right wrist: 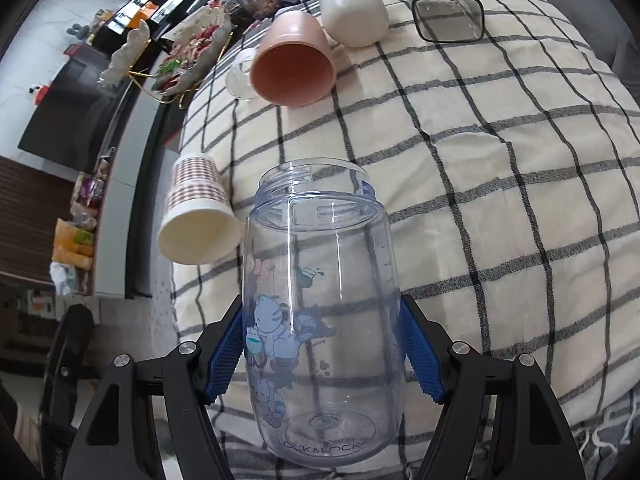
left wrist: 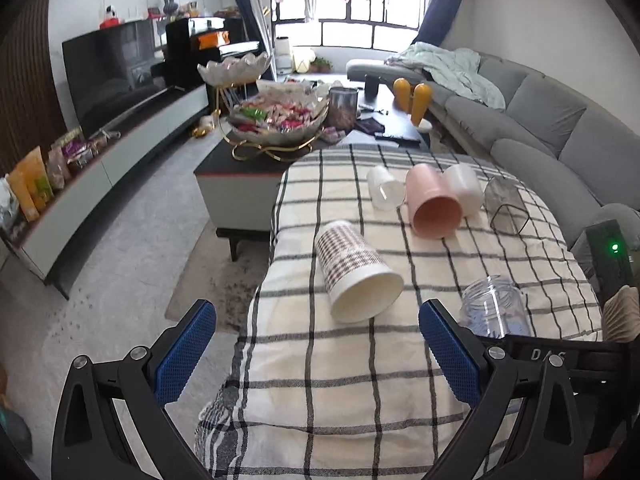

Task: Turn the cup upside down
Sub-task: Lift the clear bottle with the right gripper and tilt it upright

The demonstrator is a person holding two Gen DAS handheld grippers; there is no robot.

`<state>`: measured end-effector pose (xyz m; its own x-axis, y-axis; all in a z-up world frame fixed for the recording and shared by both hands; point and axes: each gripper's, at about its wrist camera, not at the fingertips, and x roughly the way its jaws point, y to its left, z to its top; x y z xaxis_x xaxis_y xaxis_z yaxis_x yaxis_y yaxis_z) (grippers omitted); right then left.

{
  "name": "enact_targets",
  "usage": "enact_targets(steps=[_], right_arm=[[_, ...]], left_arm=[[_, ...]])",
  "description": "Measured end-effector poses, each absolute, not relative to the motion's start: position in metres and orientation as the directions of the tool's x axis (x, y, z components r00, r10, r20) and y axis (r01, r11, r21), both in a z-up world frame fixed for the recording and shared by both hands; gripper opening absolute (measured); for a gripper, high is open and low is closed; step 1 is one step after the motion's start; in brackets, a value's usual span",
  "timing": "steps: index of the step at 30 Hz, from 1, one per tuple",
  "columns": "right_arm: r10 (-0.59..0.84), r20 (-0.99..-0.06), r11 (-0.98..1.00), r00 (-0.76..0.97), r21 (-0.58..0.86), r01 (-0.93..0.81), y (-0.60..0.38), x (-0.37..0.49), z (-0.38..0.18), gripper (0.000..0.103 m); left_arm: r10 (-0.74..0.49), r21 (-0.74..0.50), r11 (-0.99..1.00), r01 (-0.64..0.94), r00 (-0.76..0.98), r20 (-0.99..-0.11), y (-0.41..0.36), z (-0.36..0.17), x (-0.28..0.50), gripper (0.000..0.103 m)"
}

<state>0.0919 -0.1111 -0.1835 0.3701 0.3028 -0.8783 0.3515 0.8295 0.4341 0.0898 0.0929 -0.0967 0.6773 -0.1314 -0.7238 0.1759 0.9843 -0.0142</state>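
Note:
My right gripper (right wrist: 322,354) is shut on a clear plastic cup with a blue cat print (right wrist: 320,308); its mouth points away from me, base toward the camera, above the checked cloth (right wrist: 500,208). The same cup shows in the left wrist view (left wrist: 494,306). My left gripper (left wrist: 318,354) is open and empty, just short of a checked paper cup (left wrist: 356,272) that lies on its side, also seen in the right wrist view (right wrist: 198,216).
Further back on the cloth lie a pink cup (left wrist: 432,206), a white cup (left wrist: 464,188), a small clear cup (left wrist: 384,188) and a smoky square cup (left wrist: 506,206). A coffee table with a snack bowl (left wrist: 276,120) stands behind, a grey sofa (left wrist: 540,120) on the right.

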Motion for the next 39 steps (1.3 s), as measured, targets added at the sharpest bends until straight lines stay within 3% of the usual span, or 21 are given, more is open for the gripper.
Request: enact_targets(steps=[12,17,24,28,30,34,39], right_arm=[[0.273,-0.892,0.838,0.359,0.404,0.367,-0.119,0.092,-0.198,0.073],[0.265,-0.88,0.849,0.394,0.406,0.338,-0.119,0.092,-0.187,0.084],[0.248,-0.869,0.871,0.429,0.393,0.294,-0.131,0.075,-0.159,0.084],[0.13,-0.848,0.924,0.514,0.292,0.248,-0.151,0.047,-0.121,0.085],[0.048,-0.824,0.944,0.564,0.223,0.244,-0.165,0.029,-0.105,0.09],[-0.098,-0.768,0.953,0.633,0.11,0.281,-0.188,-0.005,-0.092,0.094],[-0.175,-0.711,0.956,0.681,0.043,0.29,-0.198,-0.028,-0.094,0.094]], left_arm=[[-0.122,-0.017,0.986,0.168,0.639,-0.759,0.09,-0.117,0.097,0.103],[-0.117,-0.005,0.985,0.172,0.647,-0.754,0.086,-0.11,0.092,0.103],[-0.107,-0.011,0.989,0.15,0.651,-0.752,0.079,-0.099,0.077,0.103],[-0.147,-0.072,0.988,0.138,0.668,-0.729,0.063,-0.099,0.06,0.103],[-0.173,-0.091,0.984,0.154,0.693,-0.7,0.048,-0.101,0.049,0.103],[-0.327,-0.171,0.944,0.283,0.724,-0.607,0.012,-0.118,0.023,0.103],[-0.35,-0.076,0.925,0.373,0.757,-0.552,-0.018,-0.134,0.004,0.103]])
